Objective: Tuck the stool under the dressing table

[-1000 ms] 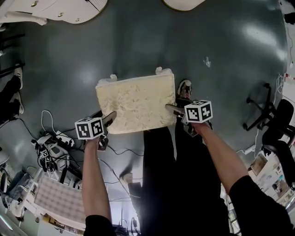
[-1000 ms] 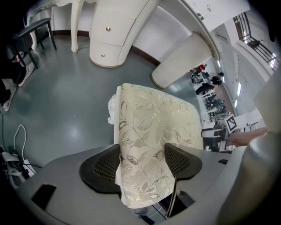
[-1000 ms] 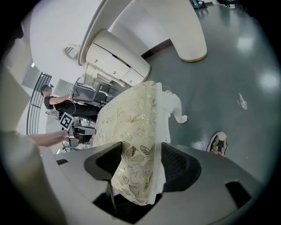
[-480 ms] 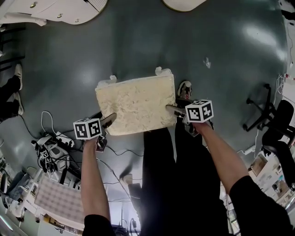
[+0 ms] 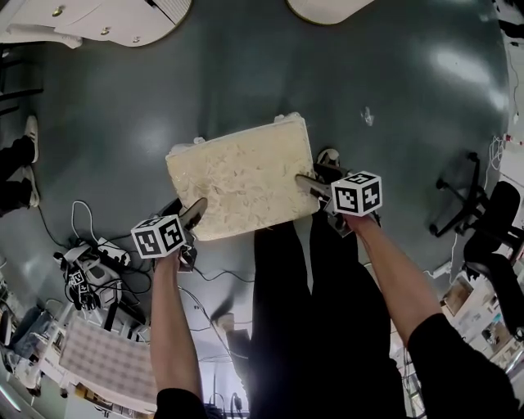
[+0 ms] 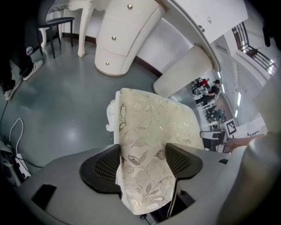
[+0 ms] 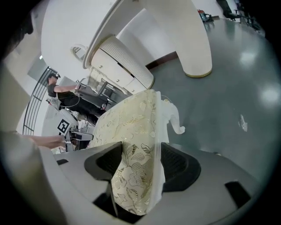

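Now my left claw [image 5: 195,213] and right claw [image 5: 306,185] each pinch an edge of the cream flowery padded stool [image 5: 241,180] between them. Next, I think I carry it under the white dressing table [image 5: 98,20] ahead.

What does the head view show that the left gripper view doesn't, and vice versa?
Head view only: the person's legs, and the right hand-held gripper gripping the stool at its other end. Left gripper view only: the left hand-held gripper, jaws clamped on the stool's leaf-patterned edge. Both: the stool, the dressing table, the grey floor.
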Demonstrator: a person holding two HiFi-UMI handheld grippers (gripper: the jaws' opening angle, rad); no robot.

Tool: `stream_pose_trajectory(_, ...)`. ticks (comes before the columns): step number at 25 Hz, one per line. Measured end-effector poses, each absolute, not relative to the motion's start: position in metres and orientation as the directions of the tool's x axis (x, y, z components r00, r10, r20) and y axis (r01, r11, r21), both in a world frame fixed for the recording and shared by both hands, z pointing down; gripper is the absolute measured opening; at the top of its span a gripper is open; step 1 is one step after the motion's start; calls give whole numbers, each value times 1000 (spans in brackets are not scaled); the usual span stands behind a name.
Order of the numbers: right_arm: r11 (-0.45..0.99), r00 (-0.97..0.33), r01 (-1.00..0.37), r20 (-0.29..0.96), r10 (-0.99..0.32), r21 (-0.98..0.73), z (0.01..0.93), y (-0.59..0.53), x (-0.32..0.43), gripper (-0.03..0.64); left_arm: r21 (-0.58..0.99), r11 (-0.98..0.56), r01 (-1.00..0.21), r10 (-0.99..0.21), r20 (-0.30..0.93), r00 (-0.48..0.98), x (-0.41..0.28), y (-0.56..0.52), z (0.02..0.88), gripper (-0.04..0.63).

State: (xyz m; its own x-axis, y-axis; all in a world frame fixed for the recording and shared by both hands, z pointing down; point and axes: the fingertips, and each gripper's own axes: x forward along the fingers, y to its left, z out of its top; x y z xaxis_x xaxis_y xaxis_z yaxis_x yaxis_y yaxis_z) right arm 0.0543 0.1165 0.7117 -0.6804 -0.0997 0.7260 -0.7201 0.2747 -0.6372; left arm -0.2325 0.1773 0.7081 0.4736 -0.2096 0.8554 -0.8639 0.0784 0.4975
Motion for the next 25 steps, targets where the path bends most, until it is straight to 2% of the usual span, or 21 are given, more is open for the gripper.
stream_pose_trajectory(6, 289, -697, -706, 706, -124, -646, 705, 70, 49, 247, 511, 109, -853, -274, 840, 468, -237, 143, 703, 334)
stream_pose_trajectory(14, 281, -688, -705, 725, -45, -651, 708, 84, 52, 249, 571, 103, -814, -137, 819, 557, -232, 157, 706, 354)
stream_pose_trajectory(18, 310, -675, -708, 737, -33, -635, 715, 87, 53, 249, 580, 112, -807, -111, 814, 570, -226, 171, 714, 359)
stream_pose_trajectory(25, 439, -661, -693, 747, -69, -572, 711, 55, 41, 235, 510, 151, -847, -234, 851, 471, -230, 161, 718, 354)
